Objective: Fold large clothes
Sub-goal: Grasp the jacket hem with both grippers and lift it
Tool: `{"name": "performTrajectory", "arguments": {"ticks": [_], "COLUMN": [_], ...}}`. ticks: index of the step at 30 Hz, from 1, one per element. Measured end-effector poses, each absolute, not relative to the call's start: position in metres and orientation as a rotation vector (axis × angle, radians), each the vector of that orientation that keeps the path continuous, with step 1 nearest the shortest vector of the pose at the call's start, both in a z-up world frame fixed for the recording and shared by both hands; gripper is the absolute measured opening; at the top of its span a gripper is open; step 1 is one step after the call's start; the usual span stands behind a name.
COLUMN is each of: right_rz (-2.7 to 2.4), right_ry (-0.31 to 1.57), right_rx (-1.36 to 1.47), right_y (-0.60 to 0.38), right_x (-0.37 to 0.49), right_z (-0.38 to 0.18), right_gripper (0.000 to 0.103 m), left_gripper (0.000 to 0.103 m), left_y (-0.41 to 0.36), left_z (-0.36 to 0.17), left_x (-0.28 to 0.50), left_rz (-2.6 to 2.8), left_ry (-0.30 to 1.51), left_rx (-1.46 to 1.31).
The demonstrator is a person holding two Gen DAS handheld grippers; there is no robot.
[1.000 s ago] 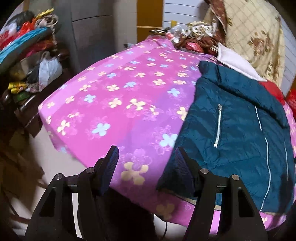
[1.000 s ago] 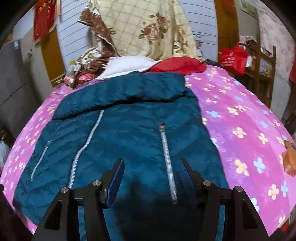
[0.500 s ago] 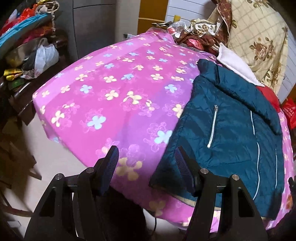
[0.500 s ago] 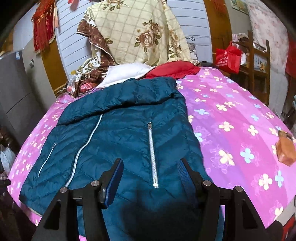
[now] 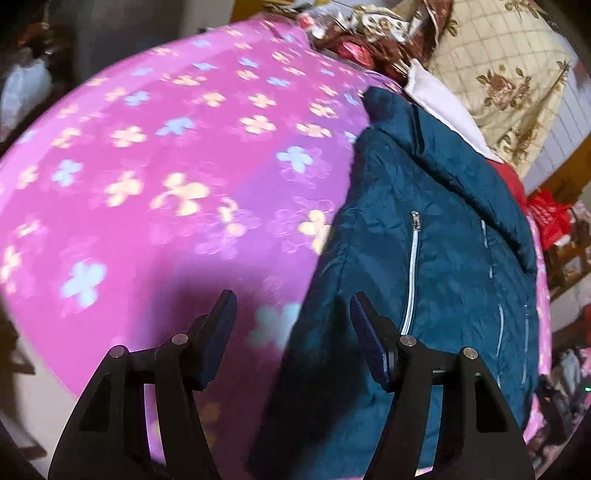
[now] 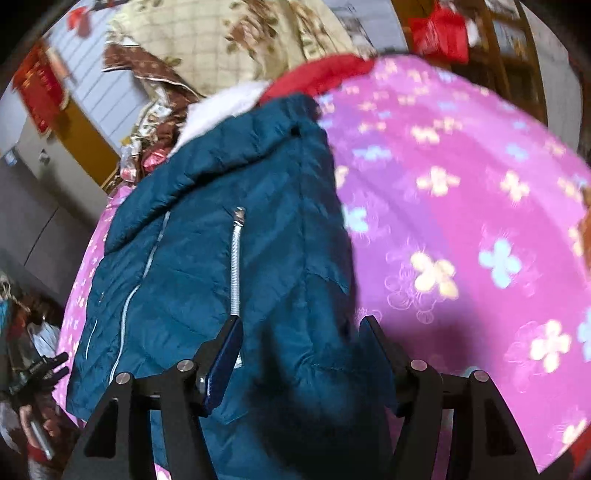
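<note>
A teal quilted jacket with silver zips lies spread flat, front up, on a pink flowered bedspread. My left gripper hovers open over the jacket's lower left edge, one finger above the bedspread and the other above the fabric. In the right wrist view the jacket fills the left half, on the same bedspread. My right gripper hangs over the jacket's lower right corner. Its jaws are opening, with fabric beneath them and the pads not pressing on it.
A cream flowered quilt is piled at the bed's head, with a white cloth and a red garment beside the jacket's collar. A red bag hangs near wooden furniture. Clutter lines the bed's left side.
Both grippers have moved forward and down towards the jacket's lower corners, the left one rightwards onto its edge. The right view has rolled. The jacket has not moved.
</note>
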State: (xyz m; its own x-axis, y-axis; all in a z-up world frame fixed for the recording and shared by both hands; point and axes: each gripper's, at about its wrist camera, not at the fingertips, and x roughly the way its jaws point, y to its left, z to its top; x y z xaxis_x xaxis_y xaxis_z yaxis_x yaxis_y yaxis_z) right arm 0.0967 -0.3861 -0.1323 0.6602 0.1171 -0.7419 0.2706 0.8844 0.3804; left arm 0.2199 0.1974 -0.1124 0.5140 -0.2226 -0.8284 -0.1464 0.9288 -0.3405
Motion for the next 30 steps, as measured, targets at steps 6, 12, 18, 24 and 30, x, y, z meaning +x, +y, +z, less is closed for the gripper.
{"name": "performTrajectory", "arguments": {"ticks": [6,12,18,24,30], "right_rz": [-0.064,0.021,0.073,0.135,0.2], "right_ry": [0.875,0.906,0.934,0.949,0.941], "right_rx": [0.578,0.677,0.676,0.721,0.724], "right_y": [-0.406,-0.406,-0.397,-0.396,-0.388], "right_x": [0.114,0.124,0.103,0.064,0.038], "right_z": [-0.148,-0.15,-0.151,-0.156,-0.16], "right_gripper": [0.063,0.064,0.064,0.064,0.064], "left_gripper": [0.064,0.064,0.064,0.064,0.064], "left_y": [0.196,0.195,0.199,0.206,0.198], "left_z": [-0.131,-0.137,-0.145,-0.144,-0.142], "left_x": [0.243,0.235,0.199,0.167,0.163], "left_rz": [-0.172,-0.369,-0.497,-0.532,-0.538], "left_ry": [1.058,1.076,1.087,1.062,1.071], "left_rx": [-0.475,-0.597,-0.735,-0.785,-0.779]}}
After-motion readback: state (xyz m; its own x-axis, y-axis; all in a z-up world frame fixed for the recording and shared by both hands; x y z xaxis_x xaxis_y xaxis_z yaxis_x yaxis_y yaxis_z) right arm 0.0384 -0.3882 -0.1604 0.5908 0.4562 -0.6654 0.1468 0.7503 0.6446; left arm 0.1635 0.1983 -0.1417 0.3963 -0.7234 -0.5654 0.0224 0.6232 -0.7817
